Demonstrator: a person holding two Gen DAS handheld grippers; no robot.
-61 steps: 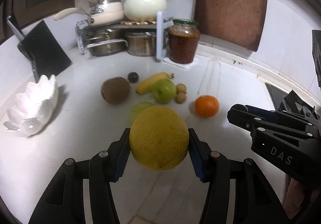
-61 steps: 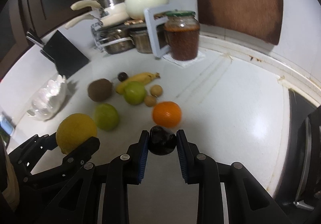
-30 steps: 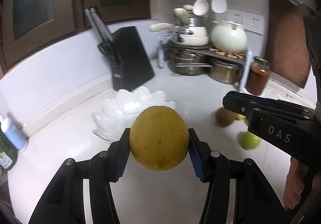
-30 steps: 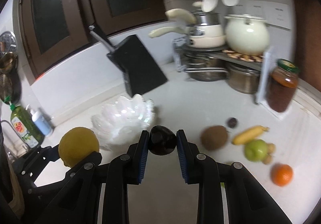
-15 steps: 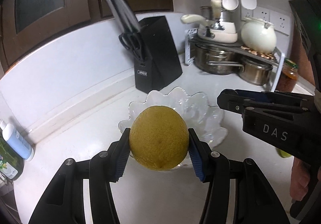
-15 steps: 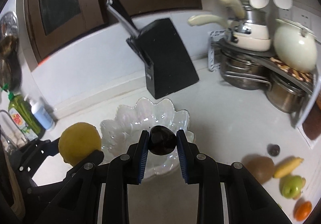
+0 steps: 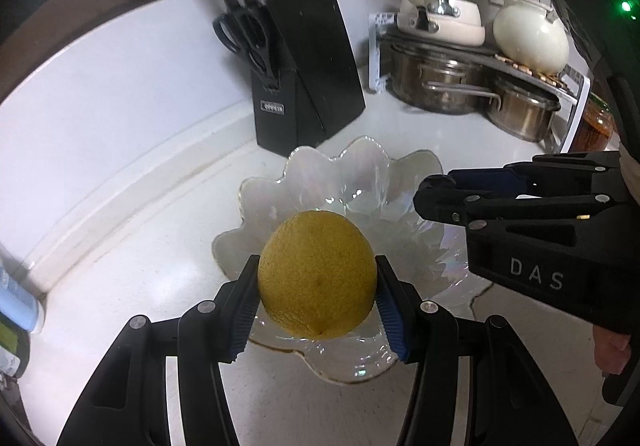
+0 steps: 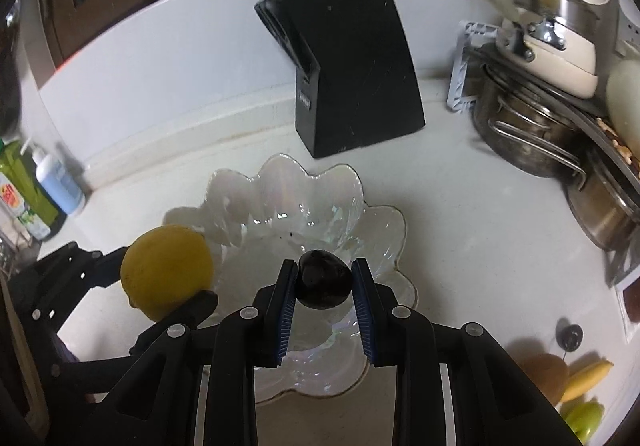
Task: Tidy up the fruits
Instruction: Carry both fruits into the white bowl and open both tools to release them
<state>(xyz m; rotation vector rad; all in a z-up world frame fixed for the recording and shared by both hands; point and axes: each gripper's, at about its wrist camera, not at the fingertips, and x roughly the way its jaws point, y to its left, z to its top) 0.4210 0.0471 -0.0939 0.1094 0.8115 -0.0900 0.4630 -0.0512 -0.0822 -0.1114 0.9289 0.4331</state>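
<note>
Big yellow citrus [image 7: 317, 275] is clamped in the left gripper [image 7: 316, 310], held right over the near rim of the scalloped glass bowl [image 7: 344, 182]. Right gripper [image 8: 323, 288] is pinched on a small dark fruit [image 8: 324, 279], also above the bowl, w/ a black knife block [image 8: 352, 62] behind it on the white counter [image 8: 472, 230].

We are seeing a black knife block [image 7: 308, 62] standing on the white surface [image 7: 132, 246], with steel pots [image 7: 440, 86] sitting nearby.
</note>
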